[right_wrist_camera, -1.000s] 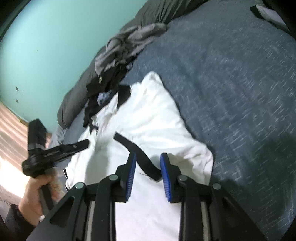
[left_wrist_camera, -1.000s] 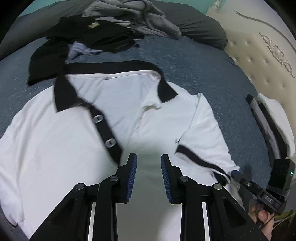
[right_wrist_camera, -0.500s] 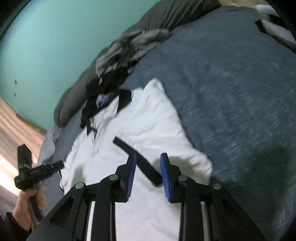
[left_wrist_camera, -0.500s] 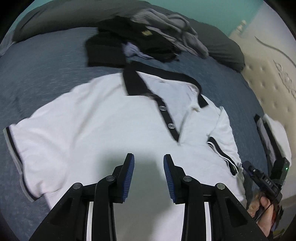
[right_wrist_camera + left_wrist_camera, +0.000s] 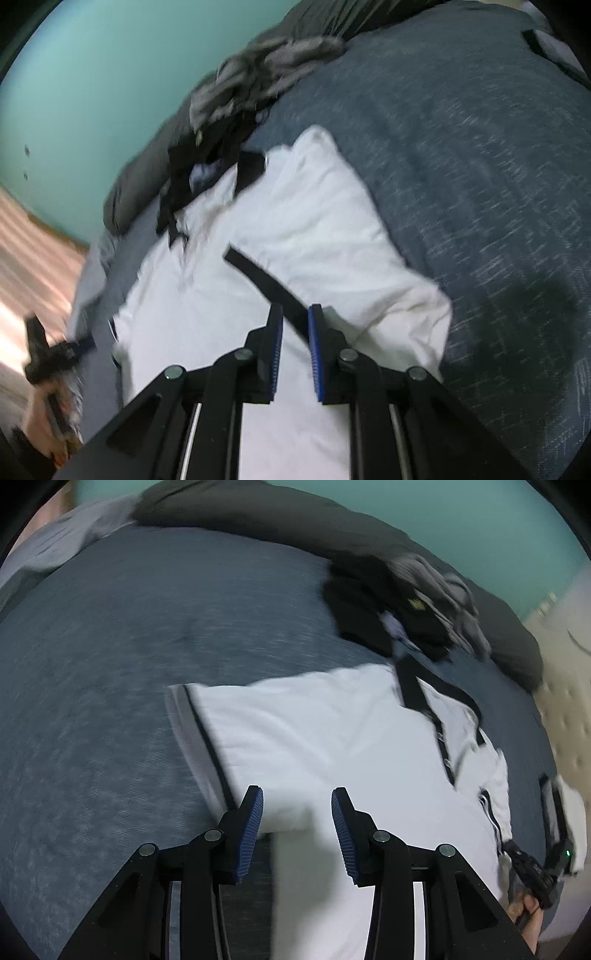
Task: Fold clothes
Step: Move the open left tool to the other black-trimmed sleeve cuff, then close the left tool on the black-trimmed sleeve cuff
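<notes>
We had a white polo shirt (image 5: 332,738) with black trim spread front-up on the blue-grey bedspread (image 5: 110,664), its collar (image 5: 410,686) pointing toward a heap of dark and grey clothes (image 5: 406,594) near the far edge of the bed. A teal wall (image 5: 92,74) stood behind that heap, and a cream padded headboard (image 5: 569,701) ran along one side.

Our left gripper (image 5: 297,812) hung over the lower edge of one short sleeve (image 5: 236,734), the one with the grey and black band. Its jaws were opening, the blue pads well apart, with white cloth under the gap but nothing pinched between them as far as we could tell; the view was blurred.

Our right gripper (image 5: 295,332) sat at the other sleeve (image 5: 351,236), where the black sleeve band (image 5: 266,277) ran down into the narrow gap between its pads. Those jaws were closing on the band, yet we could not tell whether the pads were already pressing the cloth.

In each view we also saw the opposite hand gripping its tool at the shirt's far side.
</notes>
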A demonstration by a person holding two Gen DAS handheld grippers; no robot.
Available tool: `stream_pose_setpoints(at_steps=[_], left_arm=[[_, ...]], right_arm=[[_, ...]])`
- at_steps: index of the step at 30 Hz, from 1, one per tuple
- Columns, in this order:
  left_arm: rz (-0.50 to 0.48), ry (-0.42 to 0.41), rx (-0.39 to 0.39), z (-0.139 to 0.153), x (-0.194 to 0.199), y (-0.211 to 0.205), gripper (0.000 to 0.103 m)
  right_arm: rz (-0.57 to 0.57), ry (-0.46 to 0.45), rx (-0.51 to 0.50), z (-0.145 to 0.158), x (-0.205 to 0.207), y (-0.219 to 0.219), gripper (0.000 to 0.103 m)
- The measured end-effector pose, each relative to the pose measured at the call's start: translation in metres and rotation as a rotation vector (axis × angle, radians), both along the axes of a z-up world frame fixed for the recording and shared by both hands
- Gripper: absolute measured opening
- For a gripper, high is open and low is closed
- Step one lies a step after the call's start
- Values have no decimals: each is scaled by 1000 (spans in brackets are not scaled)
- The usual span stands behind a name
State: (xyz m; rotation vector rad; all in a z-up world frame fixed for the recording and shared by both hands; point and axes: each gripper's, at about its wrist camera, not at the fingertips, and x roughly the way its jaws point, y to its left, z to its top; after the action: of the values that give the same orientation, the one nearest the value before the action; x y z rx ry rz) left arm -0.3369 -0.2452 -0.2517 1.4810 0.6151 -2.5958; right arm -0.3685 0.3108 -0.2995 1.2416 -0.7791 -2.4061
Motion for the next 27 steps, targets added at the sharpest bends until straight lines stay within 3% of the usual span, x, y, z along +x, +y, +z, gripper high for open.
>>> stream_pose_setpoints(at_steps=[5, 11, 21, 27], left_arm=[[76, -20, 7, -18, 11, -32, 50], [126, -30, 45, -49, -3, -56, 52], [205, 14, 94, -66, -34, -79, 52], [186, 11, 59, -70, -49, -73, 50]], right_arm=[[-38, 58, -40, 14, 4, 8, 14], [-6, 47, -54, 11, 2, -3, 14], [12, 55, -63, 11, 2, -6, 14], [12, 55, -54, 10, 2, -5, 14]])
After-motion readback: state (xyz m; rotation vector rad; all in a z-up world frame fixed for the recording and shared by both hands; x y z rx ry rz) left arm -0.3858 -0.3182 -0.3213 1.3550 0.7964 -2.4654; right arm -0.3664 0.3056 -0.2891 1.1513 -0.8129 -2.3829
